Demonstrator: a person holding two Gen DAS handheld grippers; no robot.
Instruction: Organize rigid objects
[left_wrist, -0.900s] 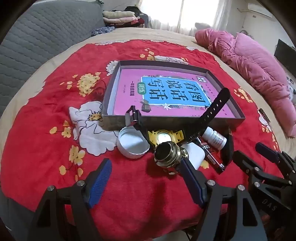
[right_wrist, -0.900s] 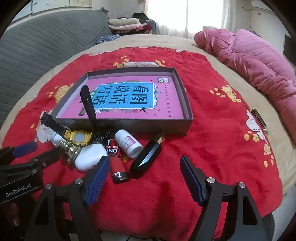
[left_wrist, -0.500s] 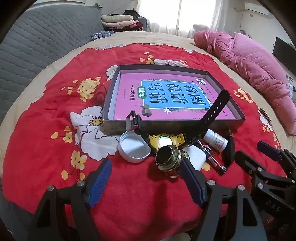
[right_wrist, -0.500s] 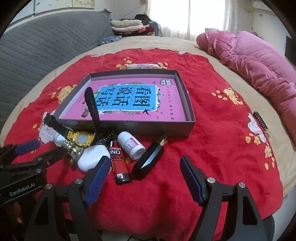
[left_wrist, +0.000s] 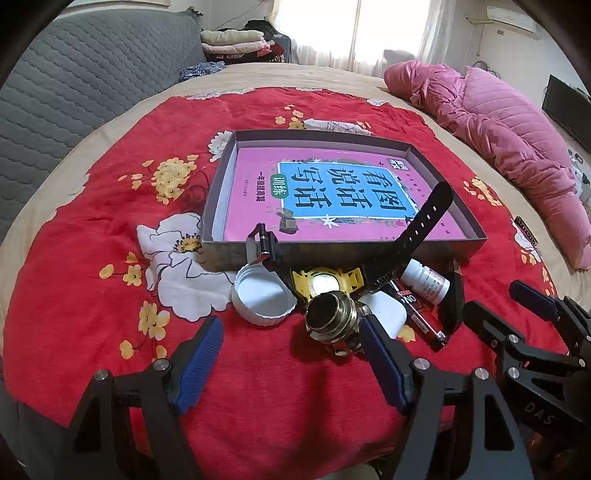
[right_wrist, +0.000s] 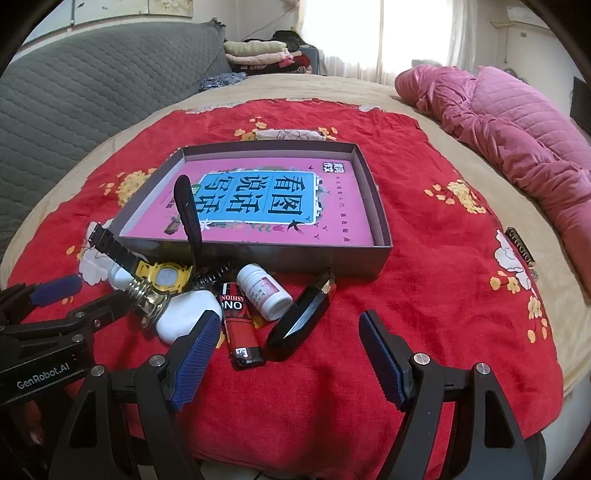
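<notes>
A shallow grey box with a pink book inside lies on the red floral cloth. In front of it is a pile: a yellow watch with black straps, a white lid, a brass fitting, a white case, a red lighter, a white bottle, and a black pen-like case. My left gripper hangs open just short of the lid and fitting. My right gripper is open near the lighter and black case.
A pink quilted jacket lies on the right of the bed. A grey quilted cover fills the left. Folded clothes are stacked at the back. The cloth's front edge drops off just below the grippers.
Both grippers have drawn back slightly and tilted up, so the box and pile sit a little lower and farther in both views. Nothing was taken hold of; both stay open.
</notes>
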